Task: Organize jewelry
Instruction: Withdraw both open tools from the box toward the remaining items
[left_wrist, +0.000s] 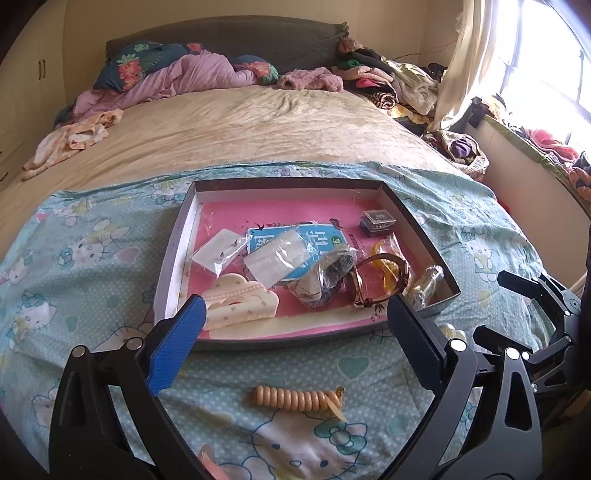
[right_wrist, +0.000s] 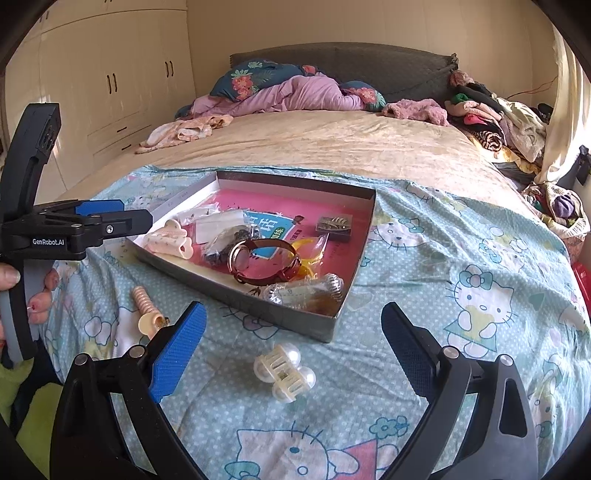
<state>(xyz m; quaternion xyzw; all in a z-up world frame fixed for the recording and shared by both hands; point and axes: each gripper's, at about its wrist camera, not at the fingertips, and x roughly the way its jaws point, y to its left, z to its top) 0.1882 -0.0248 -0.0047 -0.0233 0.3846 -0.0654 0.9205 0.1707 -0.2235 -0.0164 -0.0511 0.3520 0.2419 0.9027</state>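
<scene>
Grey cardboard tray (left_wrist: 177, 236) with pink lining lies on the cartoon-print blanket (left_wrist: 92, 258), holding a cream hair claw (left_wrist: 240, 301), a brown-strapped watch (left_wrist: 376, 280) and bagged items. Left gripper (left_wrist: 295, 314) hovers before it, jaws wide, empty; a peach spiral hair tie (left_wrist: 295, 398) lies below.

Right gripper (right_wrist: 293, 319) likewise spread, empty, above a pearl hair clip (right_wrist: 284, 371) lying outside the tray (right_wrist: 258, 302).

Window (left_wrist: 546, 62) glare, fisheye-warped edges
</scene>
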